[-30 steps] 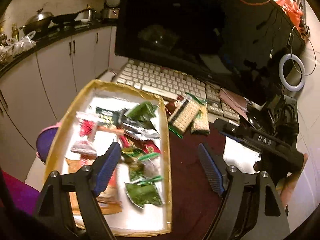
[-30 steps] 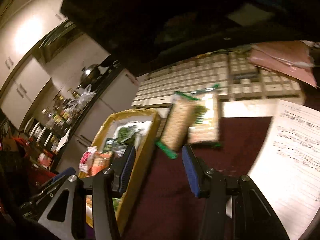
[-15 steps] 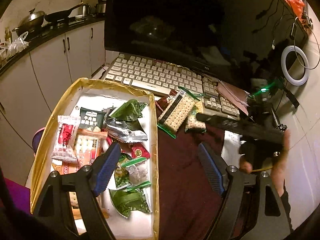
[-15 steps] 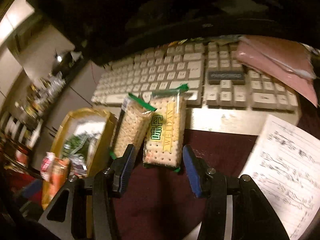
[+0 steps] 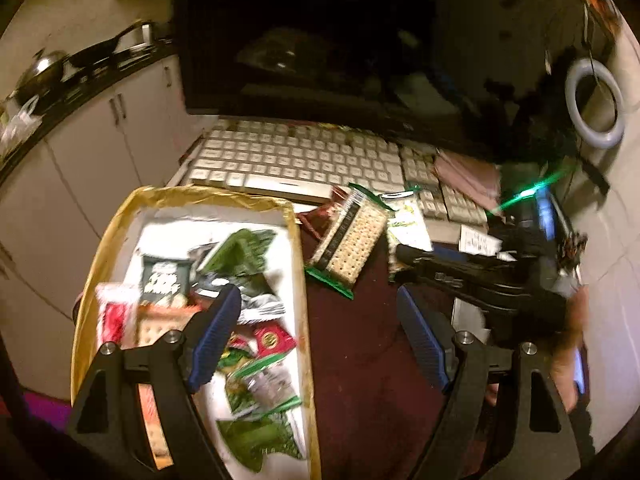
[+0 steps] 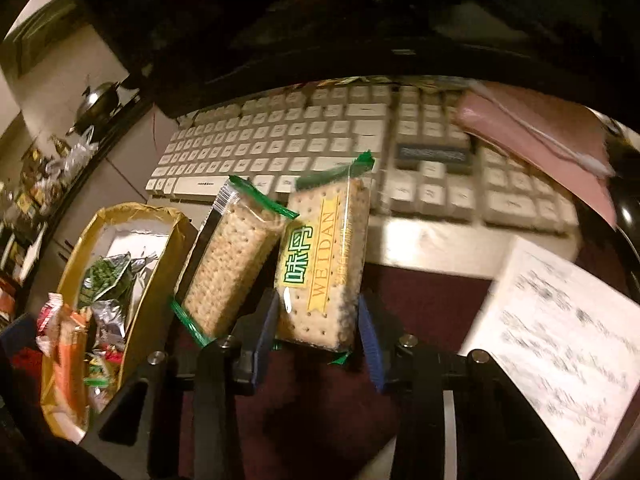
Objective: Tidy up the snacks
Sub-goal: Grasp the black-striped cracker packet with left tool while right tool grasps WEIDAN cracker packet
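Observation:
Two clear-wrapped cracker packs lie on the dark red cloth in front of the keyboard. The right pack (image 6: 324,264), labelled WEIDAN, sits between the blue pads of my right gripper (image 6: 318,332); the jaws stand open around its near end. The left pack (image 6: 228,264) lies beside it, against the box. A gold-rimmed box (image 5: 296,248) holds several snack packets. My left gripper (image 5: 320,344) is open and empty above the box's right wall. In the left wrist view the left pack (image 5: 352,240) and the right gripper's body (image 5: 480,276) show.
A white keyboard (image 6: 320,148) and a dark monitor (image 5: 360,48) stand behind the packs. A pink pouch (image 6: 532,132) lies on the keyboard's right end. A printed sheet (image 6: 560,340) lies at right. A ring light (image 5: 592,104) stands far right. Kitchen cabinets (image 5: 100,128) at left.
My right gripper has moved forward and down until its open jaws straddle the WEIDAN pack. My left gripper has drifted slightly, staying open over the box.

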Action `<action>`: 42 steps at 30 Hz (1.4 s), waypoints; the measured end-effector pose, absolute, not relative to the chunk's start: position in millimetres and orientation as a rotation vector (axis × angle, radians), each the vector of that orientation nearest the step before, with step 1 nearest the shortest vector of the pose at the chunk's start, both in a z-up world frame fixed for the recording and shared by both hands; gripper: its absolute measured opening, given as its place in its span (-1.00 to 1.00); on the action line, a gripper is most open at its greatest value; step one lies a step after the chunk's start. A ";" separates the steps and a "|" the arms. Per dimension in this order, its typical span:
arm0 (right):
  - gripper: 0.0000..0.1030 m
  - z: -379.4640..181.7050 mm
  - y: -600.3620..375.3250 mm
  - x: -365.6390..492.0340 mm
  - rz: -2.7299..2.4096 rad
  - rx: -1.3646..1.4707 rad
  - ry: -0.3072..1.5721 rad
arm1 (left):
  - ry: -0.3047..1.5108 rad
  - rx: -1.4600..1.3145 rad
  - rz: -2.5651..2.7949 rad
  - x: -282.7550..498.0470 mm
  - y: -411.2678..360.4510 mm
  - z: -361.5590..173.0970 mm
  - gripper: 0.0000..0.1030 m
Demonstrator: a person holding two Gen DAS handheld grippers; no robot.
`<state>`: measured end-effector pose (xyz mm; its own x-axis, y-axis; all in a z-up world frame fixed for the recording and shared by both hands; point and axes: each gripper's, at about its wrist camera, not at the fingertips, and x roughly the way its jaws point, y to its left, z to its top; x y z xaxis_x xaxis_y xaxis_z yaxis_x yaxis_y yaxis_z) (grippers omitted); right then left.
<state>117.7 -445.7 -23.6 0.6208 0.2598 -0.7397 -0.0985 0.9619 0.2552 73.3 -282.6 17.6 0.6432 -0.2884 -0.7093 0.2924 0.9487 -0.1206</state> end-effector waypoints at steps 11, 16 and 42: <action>-0.58 -31.3 -506.0 89.4 0.232 0.402 0.821 | 0.942 0.307 -0.311 142.6 -367.7 -25.1 0.56; -0.55 -32.6 -509.4 87.9 0.236 0.426 0.815 | 0.932 0.435 -0.265 159.7 -391.5 -40.3 0.56; -0.24 -33.1 -516.0 88.5 0.233 0.459 0.800 | 1.083 0.331 -0.399 108.4 -367.8 -50.4 -0.06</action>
<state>88.5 -516.0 -33.1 0.6781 0.3696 -0.6353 -0.0293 0.8773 0.4790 108.4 -367.8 -50.4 0.4100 -0.1509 -0.8995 0.4687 0.8809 0.0658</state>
